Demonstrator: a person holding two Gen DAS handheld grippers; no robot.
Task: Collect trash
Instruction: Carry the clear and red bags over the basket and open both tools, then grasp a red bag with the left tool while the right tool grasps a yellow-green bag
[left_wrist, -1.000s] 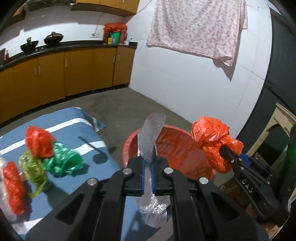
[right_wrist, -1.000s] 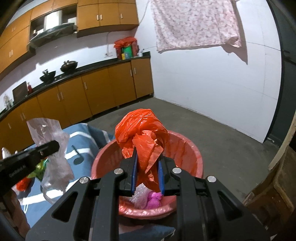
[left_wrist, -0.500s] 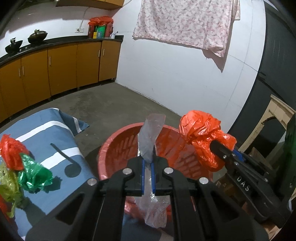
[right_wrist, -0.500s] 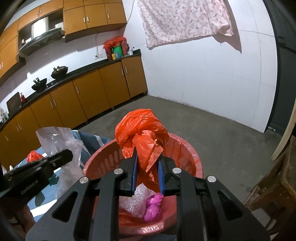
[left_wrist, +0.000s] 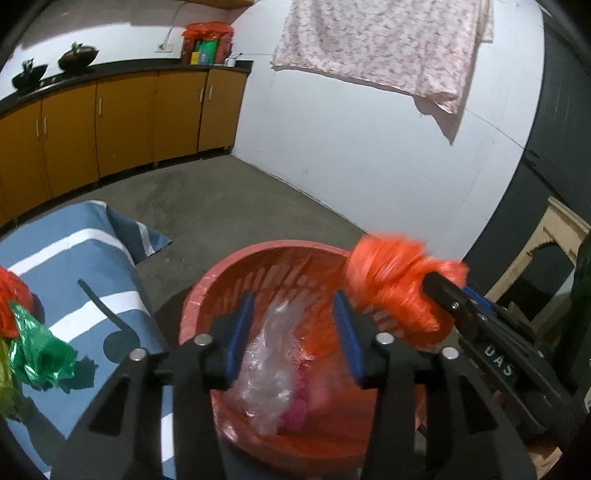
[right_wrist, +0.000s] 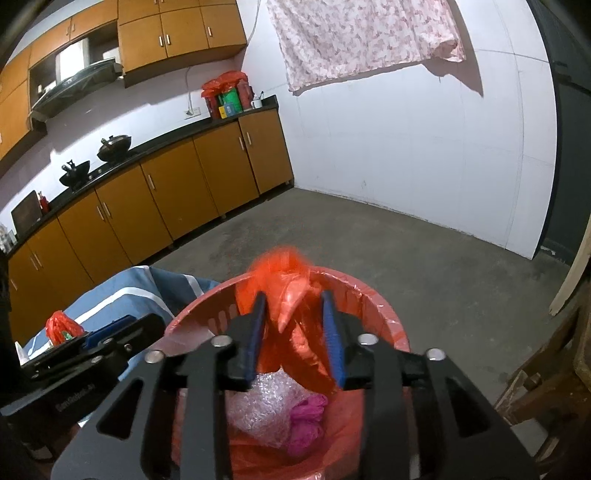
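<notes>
I am opening both my left gripper and right gripper over the red basket, dropping the clear plastic and orange bag; next I should be fetching the table's remaining wrappers.

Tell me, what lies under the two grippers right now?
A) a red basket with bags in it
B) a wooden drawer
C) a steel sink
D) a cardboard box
A: both the left gripper and the right gripper hang over the red basket, which holds a clear bag.
</notes>
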